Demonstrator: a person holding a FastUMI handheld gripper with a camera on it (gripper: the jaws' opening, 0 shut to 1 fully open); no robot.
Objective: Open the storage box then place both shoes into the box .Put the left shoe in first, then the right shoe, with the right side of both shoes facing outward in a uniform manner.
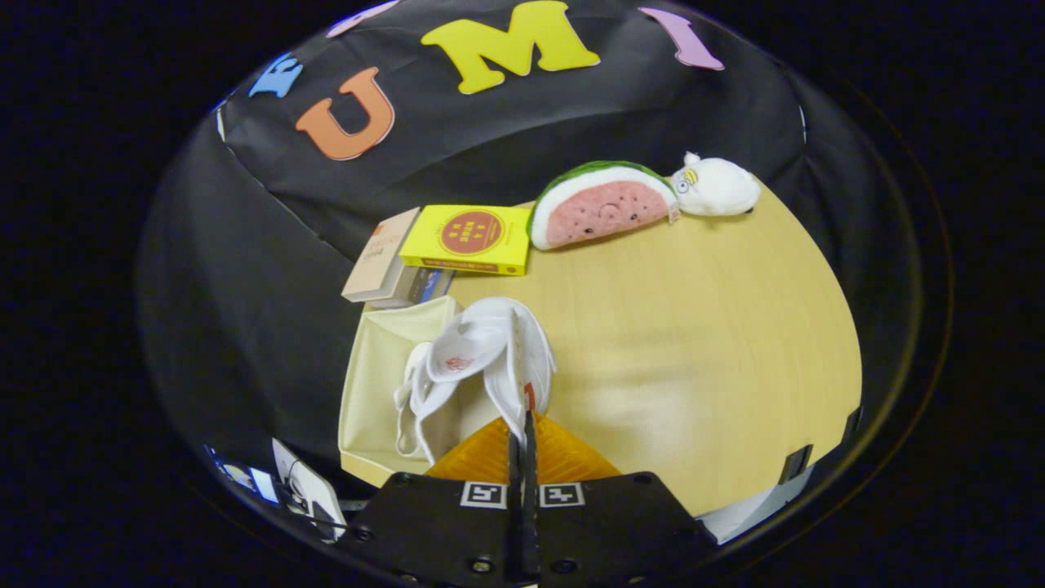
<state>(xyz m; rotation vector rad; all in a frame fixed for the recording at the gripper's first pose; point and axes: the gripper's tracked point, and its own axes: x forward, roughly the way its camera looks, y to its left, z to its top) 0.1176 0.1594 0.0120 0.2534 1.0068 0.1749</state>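
Gripper (522, 425): one is seen; its two fingers are closed almost together, with only a thin slit left between them, and a thin edge of the white shoe is pinched there.
White shoe (482, 347): one shoe is counted; it is held up just ahead of the fingertips, with its opening turned toward the camera and a red mark seen on the insole. Whether it is the left or the right shoe cannot be told.
Laces (412, 408): white loops are seen hanging from the shoe, to the left of the fingers.
Storage box (371, 392): one cream box is seen, open, ahead and to the left of the fingers; the shoe is held at its right wall, partly over its inside. Whether the shoe is touching the box cannot be told.
Orange flap (563, 453): one ribbed, translucent orange panel is seen just beneath the fingers, beside the box.
Table (694, 343): one light wooden top is seen, on which everything stands.
Yellow box (472, 237): one is seen well beyond the fingers, behind the storage box.
Books (384, 257): two or three are stacked left of the yellow box; the exact count cannot be told.
Watermelon plush (600, 208): one is seen far beyond the fingers, to the right.
White plush animal (718, 188): one is seen touching the watermelon's right end.
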